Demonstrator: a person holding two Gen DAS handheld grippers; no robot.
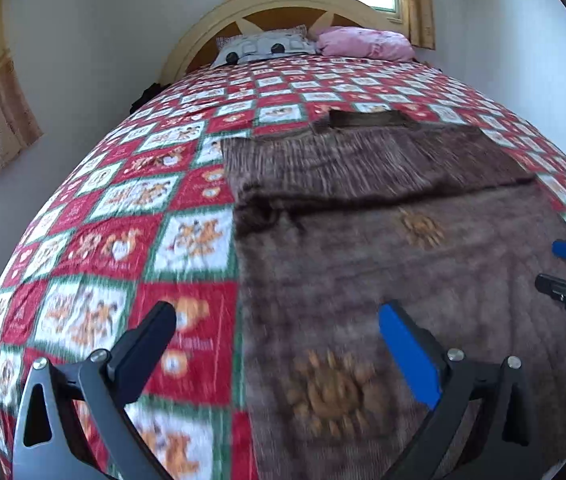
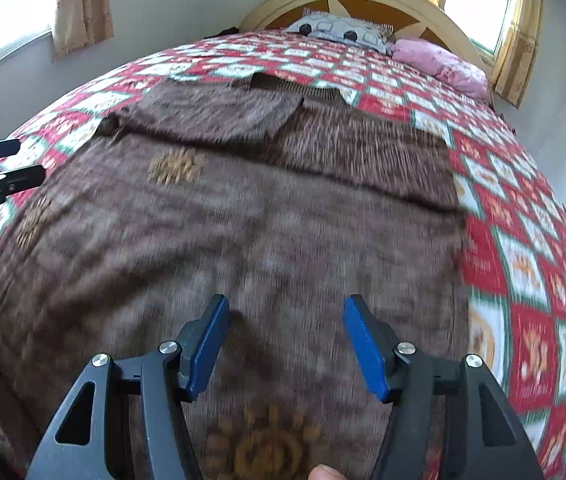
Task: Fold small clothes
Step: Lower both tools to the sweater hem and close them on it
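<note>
On the bed (image 1: 131, 208), in the middle and right of the left view, your brown cloth (image 1: 383, 240) lies flat on the red checked blanket, its far edge folded over. Your left hand-held gripper (image 1: 279, 328) is wide open and holds nothing. Your right hand-held gripper (image 2: 287, 320) is open above the cloth, empty too.

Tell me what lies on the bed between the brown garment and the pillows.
Only bare red, white and green patchwork bedspread lies between the brown garment and the pillows; both wrist views show it.
</note>
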